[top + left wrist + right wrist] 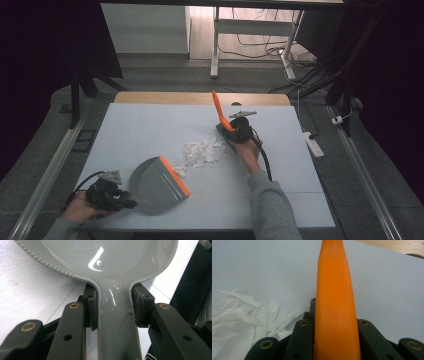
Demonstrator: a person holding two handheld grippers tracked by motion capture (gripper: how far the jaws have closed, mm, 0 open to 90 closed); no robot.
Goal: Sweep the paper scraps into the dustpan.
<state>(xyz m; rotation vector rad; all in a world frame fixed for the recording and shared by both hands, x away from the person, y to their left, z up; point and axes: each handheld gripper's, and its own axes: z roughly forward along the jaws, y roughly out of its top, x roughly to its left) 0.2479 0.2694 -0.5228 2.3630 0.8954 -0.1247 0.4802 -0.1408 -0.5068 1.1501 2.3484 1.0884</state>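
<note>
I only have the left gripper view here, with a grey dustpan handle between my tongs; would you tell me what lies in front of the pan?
Observer: A pile of white paper scraps lies on the table just beyond the dustpan's orange lip.
Operator: Thank you. What is the other hand doing?
Observer: The right tongs are shut on an orange brush handle, on the far side of the scraps.
Operator: Which way does that handle point?
Observer: It sticks up and away from the person, toward the table's far edge.
</note>
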